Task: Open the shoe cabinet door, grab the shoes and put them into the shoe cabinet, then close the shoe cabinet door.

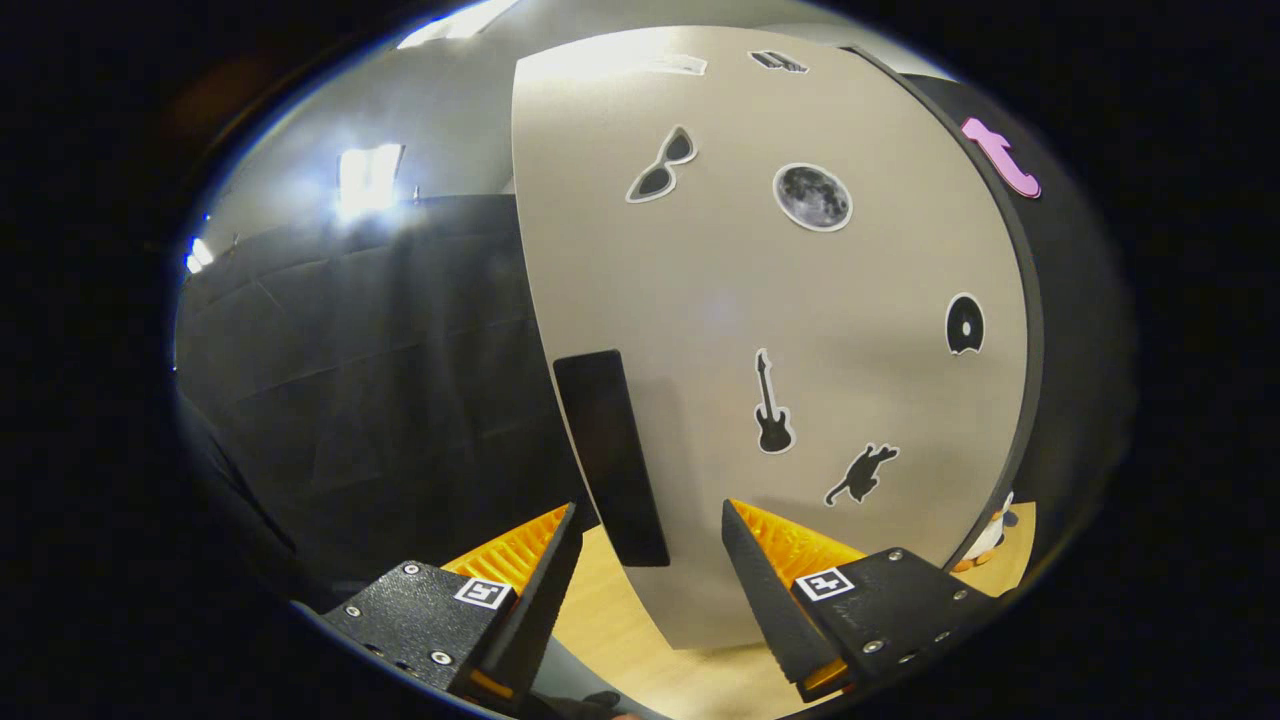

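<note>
No readable words or numbers. The cabinet door [760, 330] bears only picture stickers: sunglasses [662, 165], moon [812, 197], guitar [772, 405], cat [861, 473]. Square coded markers [484, 592] sit behind the fingers.

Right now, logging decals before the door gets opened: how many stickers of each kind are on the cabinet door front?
Sunglasses sticker: 1
Grey moon sticker: 1
Black guitar sticker: 1
Black cat sticker: 1
Black disc sticker: 1
Blurred top stickers: 2
Total: 7
The gripper has its jaws open, with the black rectangular handle just ahead between them.
</note>
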`<move>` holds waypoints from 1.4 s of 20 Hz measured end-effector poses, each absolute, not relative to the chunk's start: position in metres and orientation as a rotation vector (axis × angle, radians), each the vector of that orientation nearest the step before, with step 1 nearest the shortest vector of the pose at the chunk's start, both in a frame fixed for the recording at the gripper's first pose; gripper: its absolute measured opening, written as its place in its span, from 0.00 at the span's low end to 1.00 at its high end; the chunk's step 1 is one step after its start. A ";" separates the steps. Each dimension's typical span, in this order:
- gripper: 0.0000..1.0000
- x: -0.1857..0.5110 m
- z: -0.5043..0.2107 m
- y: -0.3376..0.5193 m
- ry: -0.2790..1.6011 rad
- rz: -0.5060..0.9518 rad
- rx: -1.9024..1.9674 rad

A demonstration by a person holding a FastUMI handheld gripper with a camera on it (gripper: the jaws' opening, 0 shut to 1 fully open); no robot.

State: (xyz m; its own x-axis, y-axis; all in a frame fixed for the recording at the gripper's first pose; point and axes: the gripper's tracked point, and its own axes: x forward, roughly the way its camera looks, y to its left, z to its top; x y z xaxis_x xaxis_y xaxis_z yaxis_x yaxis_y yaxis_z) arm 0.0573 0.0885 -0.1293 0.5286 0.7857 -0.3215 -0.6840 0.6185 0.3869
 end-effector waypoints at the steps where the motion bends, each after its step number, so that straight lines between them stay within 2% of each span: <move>1: 0.88 0.063 -0.132 0.087 0.497 0.857 0.212; 6: 0.88 0.096 -0.134 0.102 0.493 0.783 0.267; 28: 0.88 0.125 -0.135 0.126 0.472 0.589 0.212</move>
State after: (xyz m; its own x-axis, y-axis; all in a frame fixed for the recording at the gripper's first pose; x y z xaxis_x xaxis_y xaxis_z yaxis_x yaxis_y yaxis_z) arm 0.1254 0.1262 -0.1352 0.7294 0.5779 -0.3660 -0.4828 0.8140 0.3231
